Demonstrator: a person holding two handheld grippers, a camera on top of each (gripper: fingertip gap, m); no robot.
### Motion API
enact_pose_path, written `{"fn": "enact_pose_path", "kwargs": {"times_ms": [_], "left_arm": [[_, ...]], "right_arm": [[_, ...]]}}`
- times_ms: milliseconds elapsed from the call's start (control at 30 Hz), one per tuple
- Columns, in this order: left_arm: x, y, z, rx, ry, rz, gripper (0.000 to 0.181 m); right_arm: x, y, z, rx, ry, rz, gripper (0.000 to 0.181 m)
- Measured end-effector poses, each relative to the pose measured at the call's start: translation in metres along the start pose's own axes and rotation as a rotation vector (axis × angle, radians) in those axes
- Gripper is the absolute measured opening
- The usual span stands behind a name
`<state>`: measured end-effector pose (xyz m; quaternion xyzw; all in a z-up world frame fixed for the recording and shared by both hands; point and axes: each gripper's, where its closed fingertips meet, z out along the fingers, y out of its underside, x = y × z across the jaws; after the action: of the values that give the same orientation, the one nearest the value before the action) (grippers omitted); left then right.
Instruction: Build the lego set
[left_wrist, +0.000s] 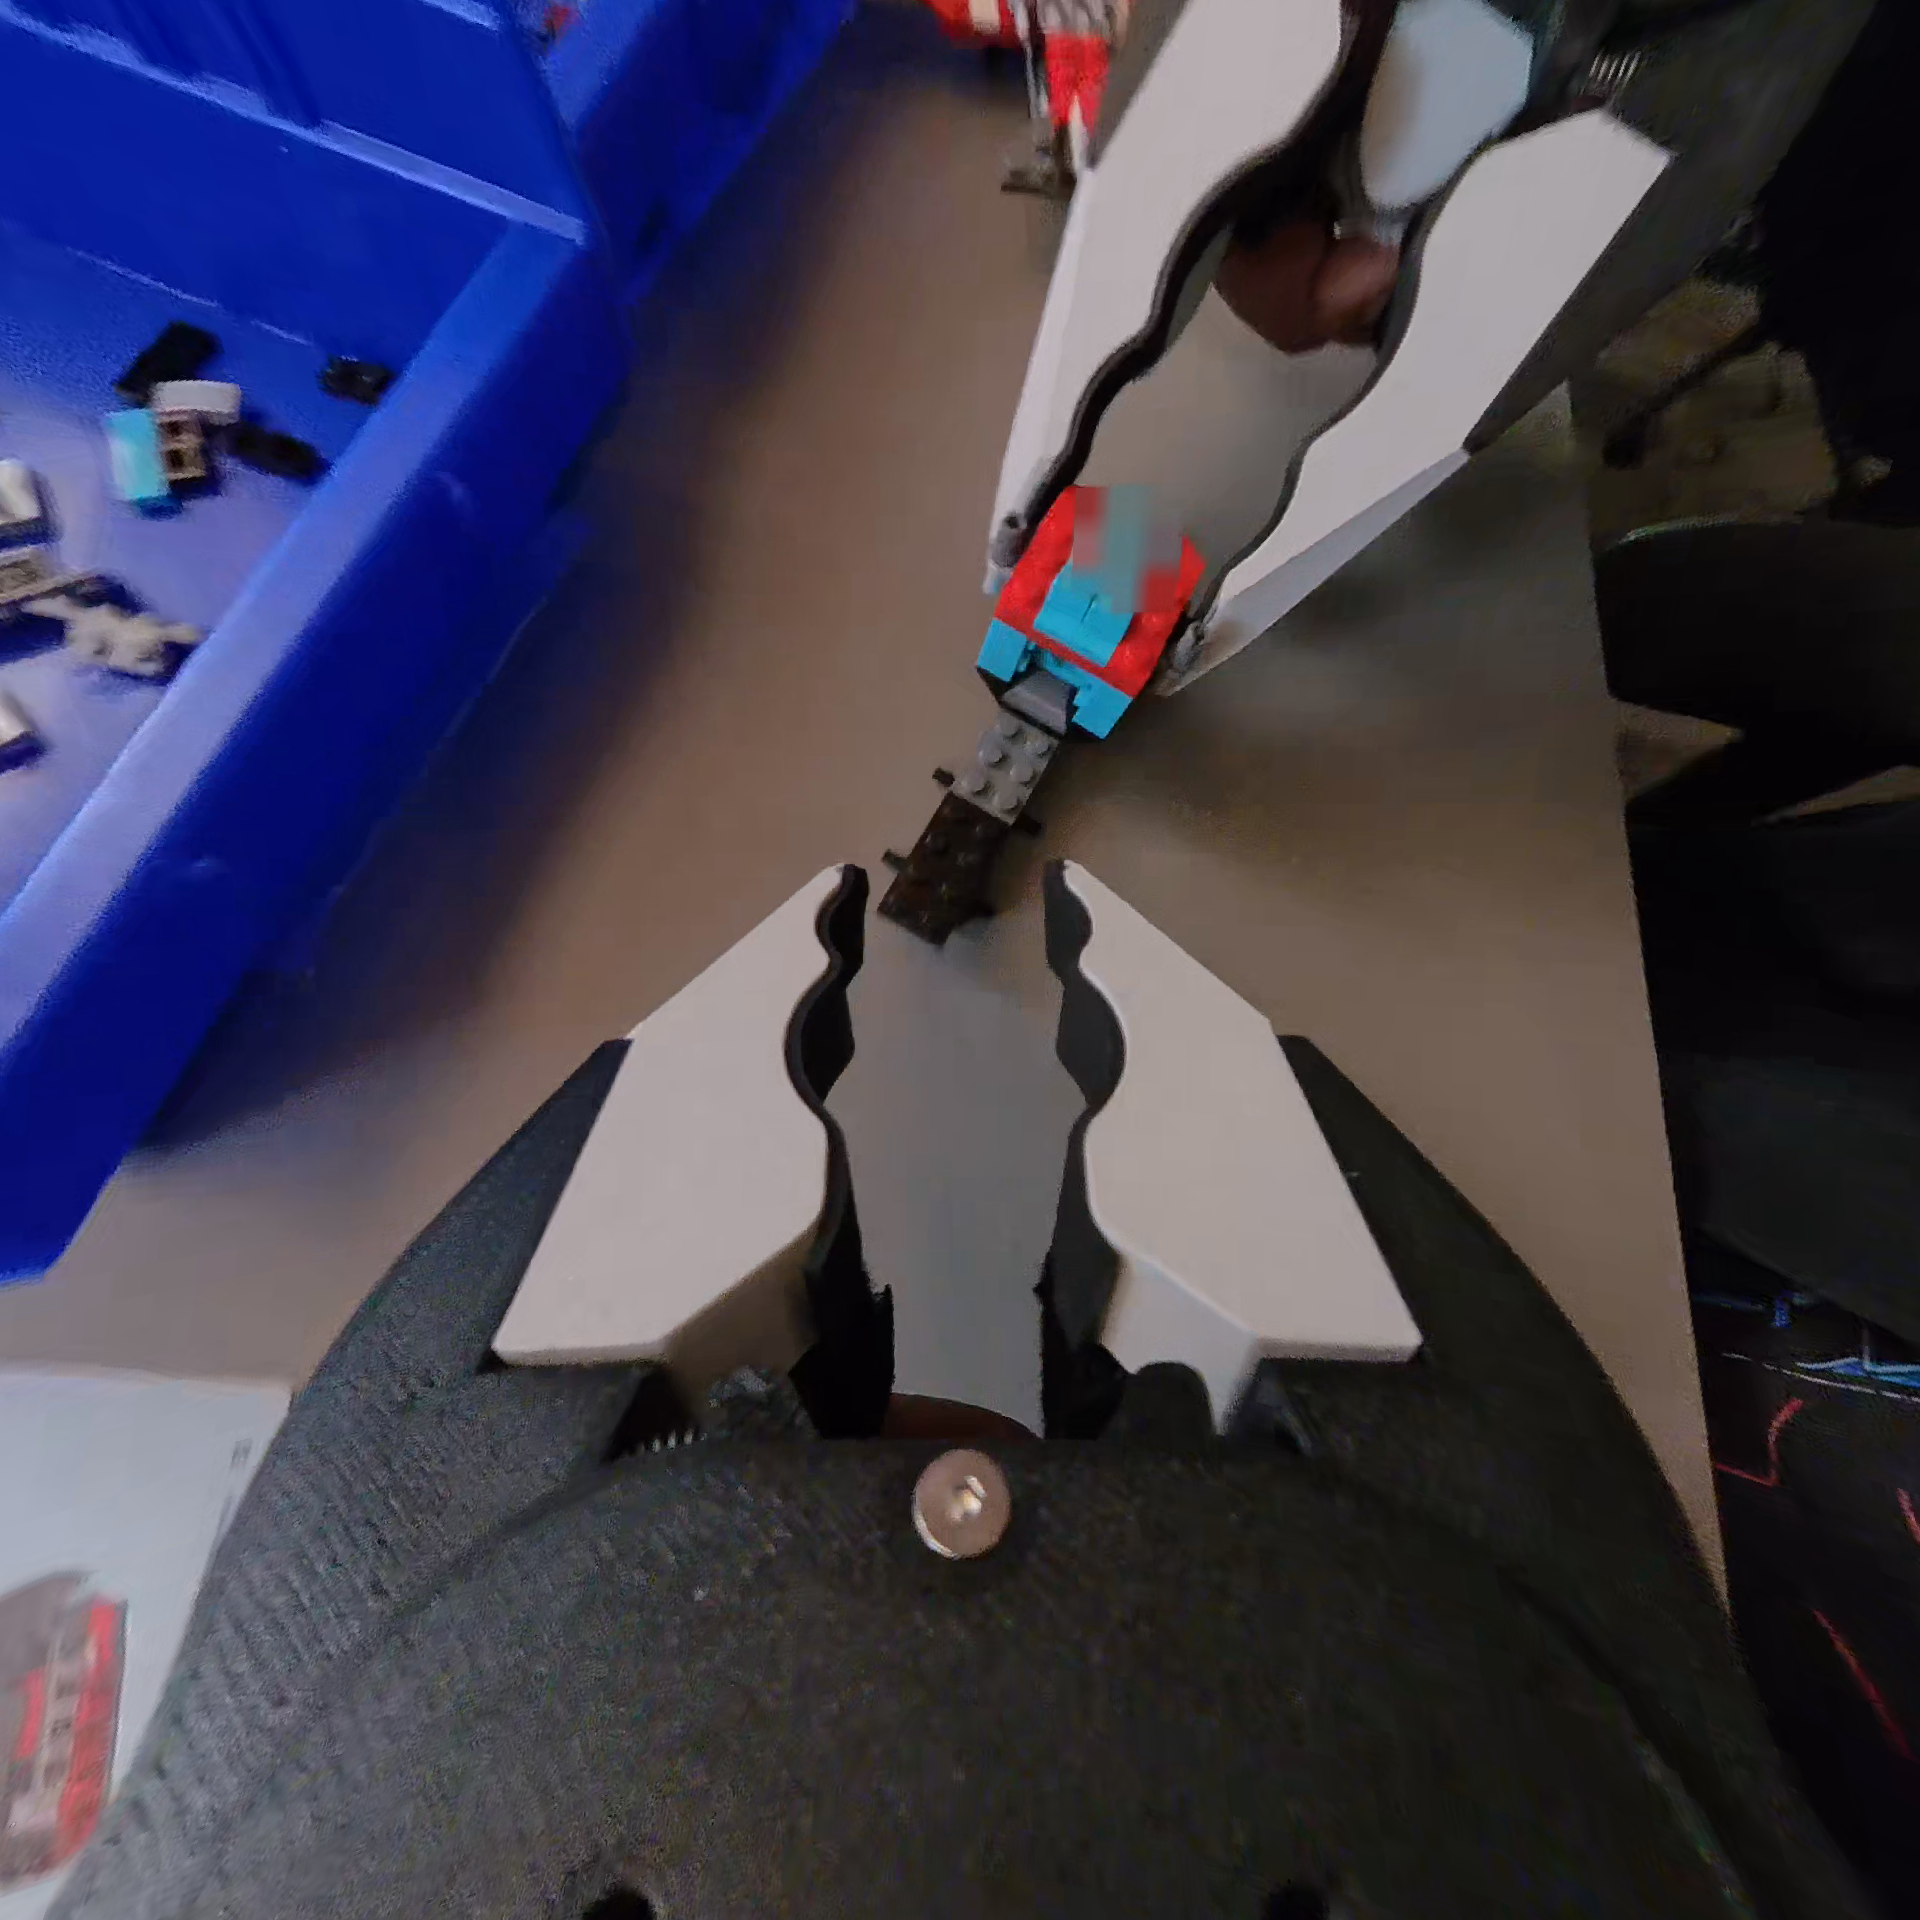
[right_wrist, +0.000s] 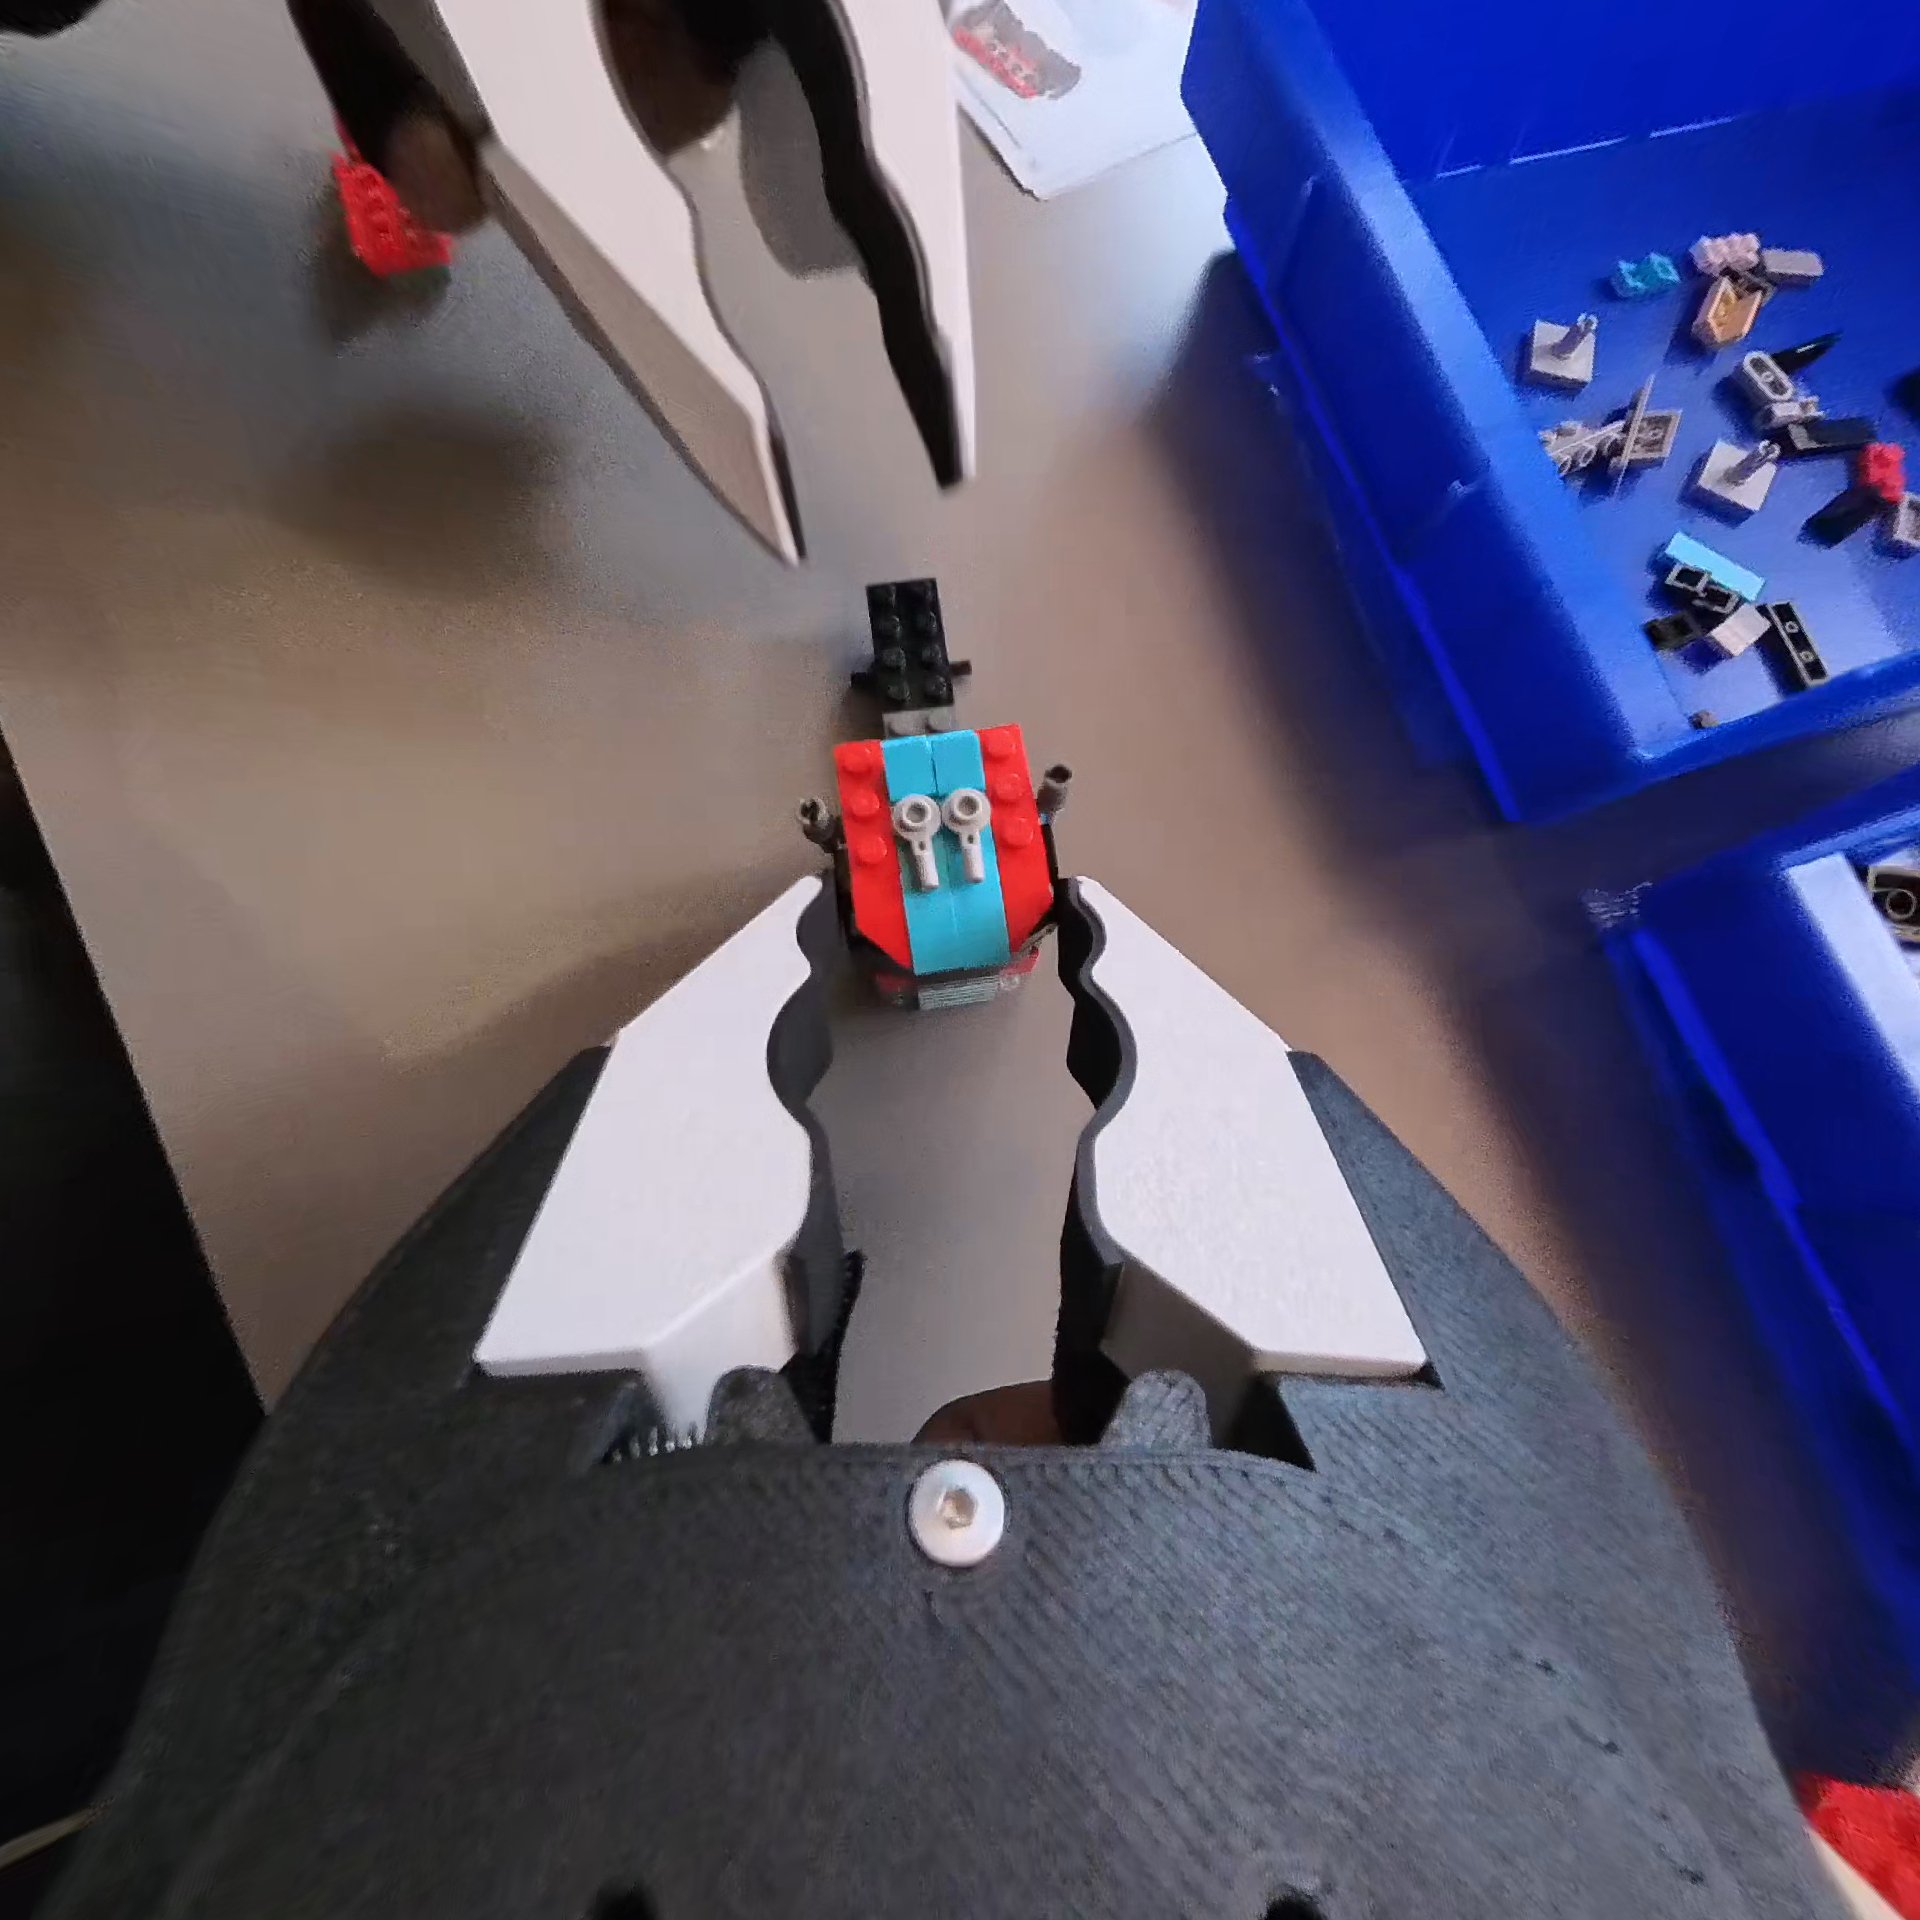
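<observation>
1. Now the red-and-turquoise brick model with two grey clips on top and a black studded tail is lying on the grey table, beside the blue plastic bin.
2. Right gripper is clamping the model's sides.
3. Left gripper is hovering parted, empty, at the model's tail.

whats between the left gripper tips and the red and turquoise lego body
The model's own black studded plate and a grey plate, joined to the red and turquoise body; clearest in the left wrist view, ahead of the left gripper.

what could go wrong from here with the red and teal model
The right tongs pinch only the red-and-teal model's front end; its black plate tail sticks out unsupported, so pressing there could lever it loose. The open left tongs sit close to that tail and could knock it. The small grey side pieces look fragile beside the fingers.
</observation>
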<state>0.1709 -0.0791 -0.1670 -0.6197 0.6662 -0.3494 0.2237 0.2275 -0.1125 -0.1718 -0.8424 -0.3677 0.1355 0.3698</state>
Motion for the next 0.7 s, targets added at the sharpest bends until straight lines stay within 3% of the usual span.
{"fn": "enact_pose_path", "kwargs": {"times_ms": [200,300,400,533,700], "left_arm": [[-0.009,0.02,-0.085,0.293,-0.127,-0.181,0.047],[-0.012,0.051,-0.136,0.431,-0.213,-0.321,0.048],[-0.019,0.092,-0.179,0.49,-0.332,-0.418,0.047],[-0.042,0.122,-0.212,0.455,-0.425,-0.439,0.047],[-0.093,0.116,-0.228,0.387,-0.473,-0.283,0.047]], "right_arm": [[-0.001,-0.005,-0.024,0.04,0.048,0.009,0.048],[-0.005,-0.018,-0.043,0.067,0.093,0.002,0.048],[-0.02,-0.049,-0.046,0.141,0.084,0.019,0.047],[-0.06,-0.109,-0.005,0.269,-0.017,0.088,0.046],[-0.091,-0.154,0.09,0.216,-0.005,0.16,0.046]]}}
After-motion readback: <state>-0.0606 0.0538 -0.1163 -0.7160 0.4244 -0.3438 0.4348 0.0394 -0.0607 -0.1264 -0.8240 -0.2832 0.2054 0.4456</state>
